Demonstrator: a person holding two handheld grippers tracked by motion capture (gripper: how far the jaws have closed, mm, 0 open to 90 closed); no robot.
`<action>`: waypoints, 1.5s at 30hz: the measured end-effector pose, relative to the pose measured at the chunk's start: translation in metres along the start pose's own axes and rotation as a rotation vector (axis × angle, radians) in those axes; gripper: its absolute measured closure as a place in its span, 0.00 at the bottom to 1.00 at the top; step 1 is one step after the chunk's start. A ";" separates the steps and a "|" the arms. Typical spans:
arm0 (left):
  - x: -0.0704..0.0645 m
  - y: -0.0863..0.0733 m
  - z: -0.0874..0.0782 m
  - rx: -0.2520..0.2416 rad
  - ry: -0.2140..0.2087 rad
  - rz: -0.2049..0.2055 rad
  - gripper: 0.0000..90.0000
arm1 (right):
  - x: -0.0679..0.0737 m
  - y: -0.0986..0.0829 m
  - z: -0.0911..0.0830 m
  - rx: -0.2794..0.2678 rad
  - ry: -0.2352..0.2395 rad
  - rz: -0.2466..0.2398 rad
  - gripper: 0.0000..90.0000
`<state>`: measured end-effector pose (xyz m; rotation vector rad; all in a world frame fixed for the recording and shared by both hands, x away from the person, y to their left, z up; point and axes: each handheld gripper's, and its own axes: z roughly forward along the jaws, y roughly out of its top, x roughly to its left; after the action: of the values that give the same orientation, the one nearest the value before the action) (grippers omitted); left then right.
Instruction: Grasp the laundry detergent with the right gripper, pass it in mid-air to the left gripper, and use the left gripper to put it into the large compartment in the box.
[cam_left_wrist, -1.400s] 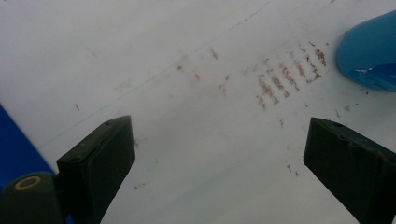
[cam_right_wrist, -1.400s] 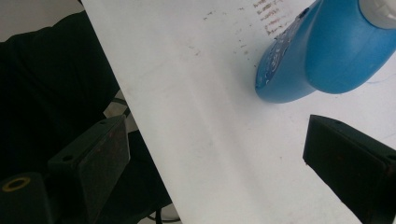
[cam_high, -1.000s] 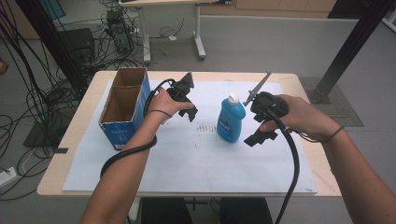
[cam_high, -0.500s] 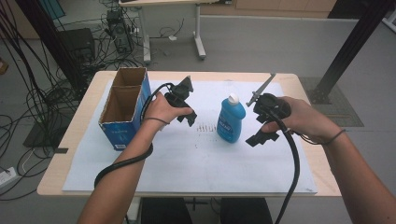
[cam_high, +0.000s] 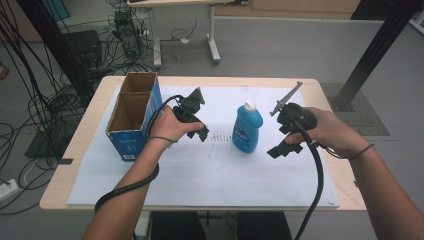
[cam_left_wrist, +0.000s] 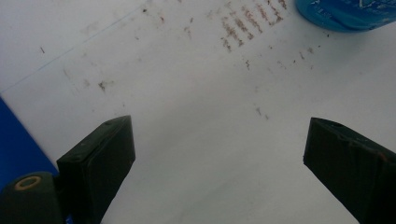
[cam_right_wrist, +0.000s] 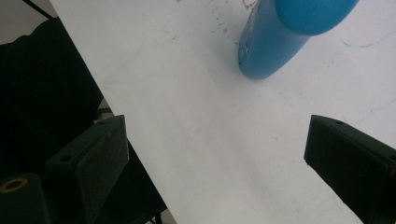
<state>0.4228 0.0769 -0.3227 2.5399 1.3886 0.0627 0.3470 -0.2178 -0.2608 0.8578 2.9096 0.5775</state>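
Approach step. Bottle (cam_high: 247, 127) upright at frame centre, between left gripper (cam_high: 200, 116) and right gripper (cam_high: 281, 131); both released, empty. Next: closing in on bottle, likely for box (cam_high: 134, 116) at left.

In my left gripper view the top edge cuts the blue bottle (cam_left_wrist: 348, 11) down to its base, and the box (cam_left_wrist: 18, 140) is a blue sliver at the left edge. In my right gripper view the bottle's (cam_right_wrist: 285, 32) cap is cut off.
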 end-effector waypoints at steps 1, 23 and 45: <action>0.000 -0.001 0.000 -0.003 -0.002 -0.003 0.10 | -0.002 -0.002 0.001 -0.002 -0.001 0.006 0.07; -0.004 -0.041 0.000 -0.061 -0.053 -0.034 0.10 | -0.015 -0.020 0.022 -0.042 -0.019 0.076 0.06; -0.011 -0.056 0.006 -0.078 -0.073 -0.037 0.10 | -0.021 -0.034 0.045 -0.089 -0.047 0.127 0.06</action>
<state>0.3721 0.0955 -0.3408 2.4277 1.3771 0.0171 0.3538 -0.2403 -0.3163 1.0343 2.7794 0.6803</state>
